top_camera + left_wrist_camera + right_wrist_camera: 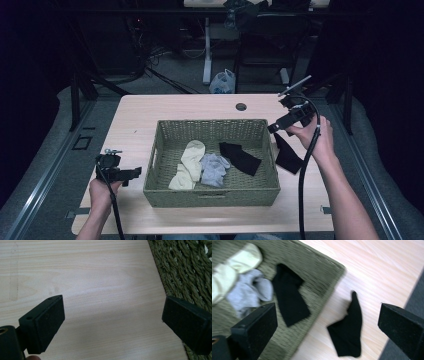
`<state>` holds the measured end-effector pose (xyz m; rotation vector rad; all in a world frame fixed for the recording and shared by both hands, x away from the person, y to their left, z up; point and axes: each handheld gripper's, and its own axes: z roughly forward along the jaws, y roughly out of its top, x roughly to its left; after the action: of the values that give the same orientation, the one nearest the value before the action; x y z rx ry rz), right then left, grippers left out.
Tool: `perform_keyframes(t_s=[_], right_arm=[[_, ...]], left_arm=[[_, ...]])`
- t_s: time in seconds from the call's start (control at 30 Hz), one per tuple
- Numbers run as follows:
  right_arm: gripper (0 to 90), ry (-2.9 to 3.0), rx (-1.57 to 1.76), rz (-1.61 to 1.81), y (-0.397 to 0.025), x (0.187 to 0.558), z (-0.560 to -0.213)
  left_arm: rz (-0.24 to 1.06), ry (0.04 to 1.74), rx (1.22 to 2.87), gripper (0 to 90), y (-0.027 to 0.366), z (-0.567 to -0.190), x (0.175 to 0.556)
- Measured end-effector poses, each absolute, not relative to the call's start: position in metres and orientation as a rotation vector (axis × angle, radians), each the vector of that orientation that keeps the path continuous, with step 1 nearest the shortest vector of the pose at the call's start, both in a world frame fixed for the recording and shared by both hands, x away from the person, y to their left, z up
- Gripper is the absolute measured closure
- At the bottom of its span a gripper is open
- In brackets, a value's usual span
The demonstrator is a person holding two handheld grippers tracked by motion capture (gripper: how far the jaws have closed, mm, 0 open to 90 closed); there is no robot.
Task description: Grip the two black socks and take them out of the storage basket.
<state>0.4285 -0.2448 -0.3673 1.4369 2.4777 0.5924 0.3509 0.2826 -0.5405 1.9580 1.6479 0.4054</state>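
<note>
Plainly, the left gripper [131, 173] rests wide open and empty beside the woven basket [165, 192]; the right gripper [274, 128], jaws spread, hangs above a black sock [347, 331] lying on the table [135, 120]

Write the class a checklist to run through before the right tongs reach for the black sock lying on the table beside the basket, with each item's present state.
1. Right tongs open and holding nothing: ok, jaws stand wide apart in the right gripper view.
2. Sock on the table in plain sight and not covered: ok.
3. Sock apart from the basket: ok, bare table shows between them.
4. Room in the basket: ok, the cream socks, grey sock and other black sock leave bare floor.
5. Left tongs out of the way: ok, open over bare table at the basket's left side.
6. Sock lying flat: cannot tell, the view is blurred.
</note>
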Motion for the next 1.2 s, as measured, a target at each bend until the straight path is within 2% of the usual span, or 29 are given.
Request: perform_keyframes(t_s=[0.2,0.53,1.2], right_arm=[[0.0,2.550,1.328,0.620,-0.209,0.432,-0.359],[0.0,2.621,1.266,0.647,-0.163,0.443,-0.374],[1.1,2.661,1.282,0.629,-0.134,0.456,-0.408]], left_arm=[[0.403,1.650,1.953,4.5,0.283,-0.541,0.351],[0.402,1.649,1.956,4.4,0.284,-0.541,0.351],[0.405,1.646,1.953,4.4,0.284,-0.540,0.350]])
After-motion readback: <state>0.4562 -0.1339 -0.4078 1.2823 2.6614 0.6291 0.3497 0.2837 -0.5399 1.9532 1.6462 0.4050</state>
